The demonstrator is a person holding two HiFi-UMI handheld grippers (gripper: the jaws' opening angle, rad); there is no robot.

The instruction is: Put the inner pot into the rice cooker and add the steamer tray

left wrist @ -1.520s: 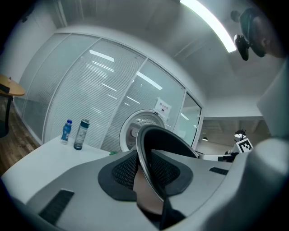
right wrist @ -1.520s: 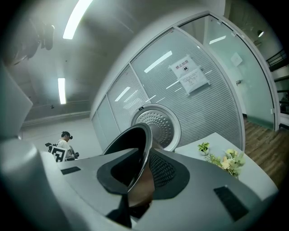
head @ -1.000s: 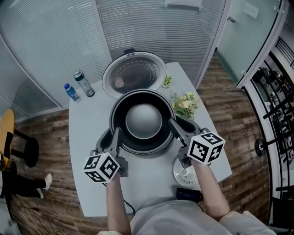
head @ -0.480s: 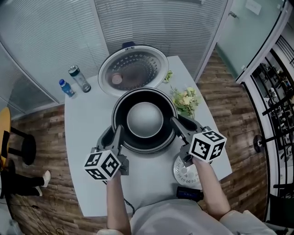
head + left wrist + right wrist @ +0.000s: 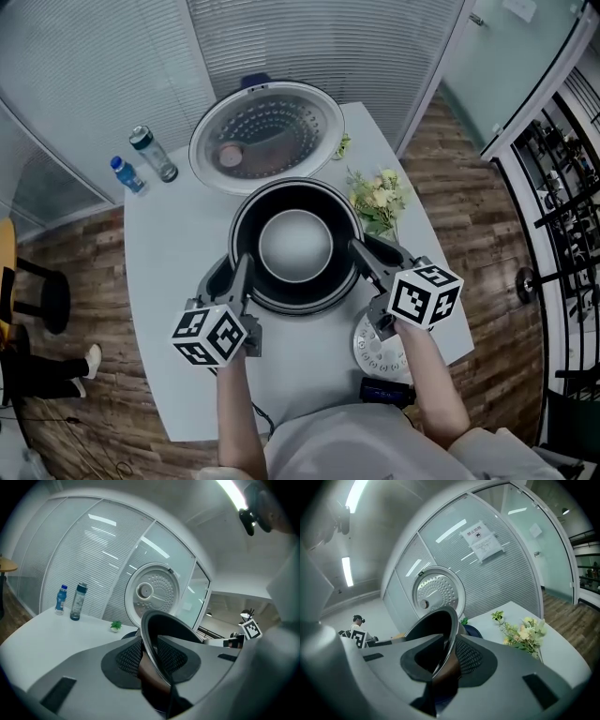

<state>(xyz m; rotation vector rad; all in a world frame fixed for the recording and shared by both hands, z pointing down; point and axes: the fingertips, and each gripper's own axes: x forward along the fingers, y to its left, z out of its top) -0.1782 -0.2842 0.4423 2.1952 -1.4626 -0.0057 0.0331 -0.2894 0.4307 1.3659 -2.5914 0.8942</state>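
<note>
Two grippers, left gripper (image 5: 232,274) and right gripper (image 5: 369,255), clamped partway closed on opposite rim edges of the inner pot (image 5: 295,246). Forearms extended forward side by side, jaws angled slightly down. Pot held level just in front of the rice cooker's raised lid (image 5: 265,136), over the white table (image 5: 159,272).

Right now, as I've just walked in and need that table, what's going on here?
A person is holding a black inner pot by its rim. The left gripper and right gripper have their fingers pinched on opposite sides. The pot is in front of the open cooker lid, but I can't tell whether it's seated yet. The white steamer tray lies on the table, not yet added.
</note>
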